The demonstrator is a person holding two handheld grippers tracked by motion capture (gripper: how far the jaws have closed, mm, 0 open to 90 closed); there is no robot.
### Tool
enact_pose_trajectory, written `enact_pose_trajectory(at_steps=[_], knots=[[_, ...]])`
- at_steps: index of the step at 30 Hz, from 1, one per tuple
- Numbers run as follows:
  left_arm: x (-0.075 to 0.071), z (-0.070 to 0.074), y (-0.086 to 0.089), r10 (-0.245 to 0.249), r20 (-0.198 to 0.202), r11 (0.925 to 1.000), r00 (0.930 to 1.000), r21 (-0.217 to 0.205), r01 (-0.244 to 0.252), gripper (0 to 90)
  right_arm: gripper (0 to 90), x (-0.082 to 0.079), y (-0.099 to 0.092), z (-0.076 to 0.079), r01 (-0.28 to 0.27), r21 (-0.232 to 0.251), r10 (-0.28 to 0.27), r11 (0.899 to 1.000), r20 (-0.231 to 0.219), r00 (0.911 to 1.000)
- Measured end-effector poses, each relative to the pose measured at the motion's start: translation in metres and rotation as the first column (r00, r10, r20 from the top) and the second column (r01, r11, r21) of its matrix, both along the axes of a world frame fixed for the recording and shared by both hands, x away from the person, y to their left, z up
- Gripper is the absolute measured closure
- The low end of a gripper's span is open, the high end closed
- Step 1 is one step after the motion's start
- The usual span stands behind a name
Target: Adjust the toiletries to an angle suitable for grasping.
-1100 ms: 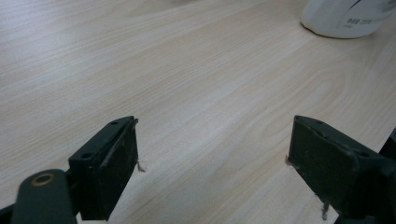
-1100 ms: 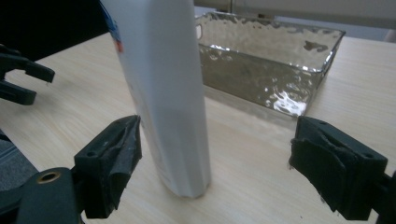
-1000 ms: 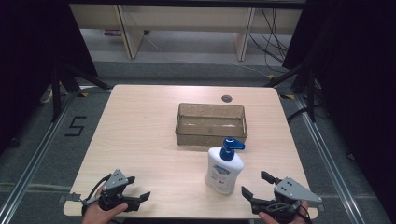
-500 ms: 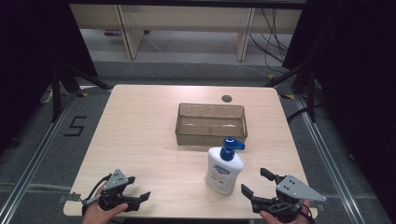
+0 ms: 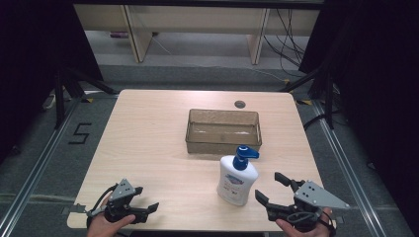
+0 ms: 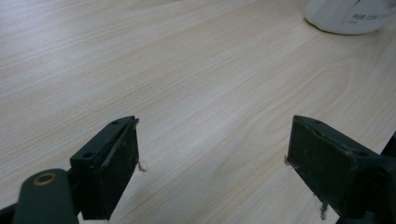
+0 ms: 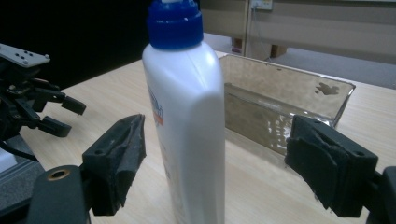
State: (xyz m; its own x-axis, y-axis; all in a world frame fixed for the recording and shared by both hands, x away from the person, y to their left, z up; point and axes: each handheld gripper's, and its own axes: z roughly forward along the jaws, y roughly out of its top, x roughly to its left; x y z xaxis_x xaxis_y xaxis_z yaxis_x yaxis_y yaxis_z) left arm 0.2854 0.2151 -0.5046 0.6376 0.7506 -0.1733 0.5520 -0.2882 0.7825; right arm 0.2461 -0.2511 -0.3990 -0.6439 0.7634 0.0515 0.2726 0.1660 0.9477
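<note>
From above, the table carries a clear brownish bin near its far middle and a white pump bottle with a blue pump just in front of it, upright, toward the right near edge. The bottle's label has blue print and an orange mark, too small to read. On the floor at the left, a "5" is marked in black tape. The left gripper sits at the near left edge, jaws apart and empty. The right gripper is near the bottle's right side, jaws spread, not touching it.

Along the left gripper view, both pads stand wide over bare wood; the bottle's base shows at the top right with small unreadable print.

Along the right gripper view, the bottle stands between the jaws, nearer the left pad, with gaps on both sides. The jaws have just been closing slightly but grip nothing. Its side label shows blue and orange, unreadable. The bin lies behind.
</note>
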Motion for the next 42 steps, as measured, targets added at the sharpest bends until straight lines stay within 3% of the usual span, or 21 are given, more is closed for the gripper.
enact_pose_trajectory(at_steps=[2,13,14,23,24,25,26,27,28,30,31,33,34,35,36,39,40,42], knots=[[0.0,0.0,0.001,-0.004,-0.003,0.9998,1.0,0.018,0.004,16.0,20.4,-0.001,0.002,0.002,0.006,0.015,-0.006,1.0,-0.008,1.0],[0.0,0.0,0.001,-0.006,-0.003,1.0,1.0,0.006,0.006,16.0,22.3,0.002,0.009,0.01,-0.017,0.028,0.016,0.999,0.032,0.9994],[0.0,0.0,0.0,-0.006,0.001,1.0,1.0,0.004,0.006,16.0,22.4,0.0,0.01,0.012,-0.006,0.025,0.006,1.0,0.008,1.0],[0.0,0.001,0.0,-0.004,-0.012,1.0,0.9999,-0.002,0.004,15.9,23.0,0.015,0.023,0.02,-0.052,-0.001,0.052,0.999,0.064,0.9966],[0.001,0.001,0.001,-0.013,-0.006,0.9999,0.9999,0.005,0.013,15.8,23.0,0.015,0.025,0.021,-0.052,0.005,0.052,0.999,0.041,0.9978],[0.001,0.001,0.0,-0.015,-0.006,0.9999,0.9999,0.006,0.015,15.8,23.1,0.017,0.027,0.022,-0.053,0.001,0.053,0.999,0.06,0.9968],[0.0,0.001,0.0,-0.01,-0.005,0.9999,0.9999,-0.004,0.01,15.8,23.3,0.018,0.029,0.024,-0.061,-0.004,0.061,0.998,0.046,0.997],[0.0,0.001,-0.001,-0.012,-0.006,0.9999,0.9999,-0.003,0.012,15.8,23.4,0.018,0.032,0.025,-0.063,0.02,0.062,0.998,0.036,0.9974],[0.0,0.001,0.0,-0.011,-0.006,0.9999,0.9999,-0.003,0.011,15.9,23.6,0.02,0.031,0.028,-0.061,-0.012,0.062,0.998,0.056,0.9965],[0.0,0.001,0.0,-0.011,-0.005,0.9999,0.9999,-0.004,0.011,15.9,23.8,0.021,0.033,0.028,-0.066,0.001,0.066,0.998,0.042,0.997],[0.0,0.002,0.001,-0.017,-0.004,0.9997,0.9998,0.015,0.017,15.9,23.9,0.022,0.033,0.03,-0.065,-0.013,0.066,0.998,0.055,0.9964],[0.0,0.002,0.0,-0.002,-0.007,1.0,1.0,-0.003,0.002,15.9,24.2,0.027,0.034,0.032,-0.064,-0.016,0.065,0.998,0.08,0.9946],[0.0,0.002,0.001,0.0,-0.006,1.0,1.0,-0.003,0.0,15.9,24.3,0.025,0.036,0.033,-0.065,0.001,0.065,0.998,0.037,0.9972],[0.0,0.002,0.001,0.0,-0.006,1.0,1.0,-0.003,0.0,15.8,24.3,0.025,0.036,0.033,-0.065,0.001,0.065,0.998,0.037,0.9972],[0.0,0.002,0.0,0.0,-0.009,1.0,1.0,-0.007,0.0,15.9,24.6,0.03,0.036,0.033,-0.072,0.007,0.071,0.997,0.075,0.9946],[0.0,0.002,0.0,-0.01,-0.007,0.9999,0.9999,-0.013,0.01,15.8,24.8,0.032,0.036,0.034,-0.072,-0.004,0.072,0.997,0.06,0.9955],[0.0,0.003,0.0,-0.017,-0.01,0.9998,0.9998,-0.01,0.017,15.8,25.2,0.034,0.038,0.034,-0.075,-0.007,0.075,0.997,0.081,0.9939],[-0.001,0.003,-0.001,-0.012,-0.004,0.9999,0.9999,-0.01,0.012,15.8,25.4,0.035,0.038,0.035,-0.074,-0.013,0.074,0.997,0.076,0.9943]])
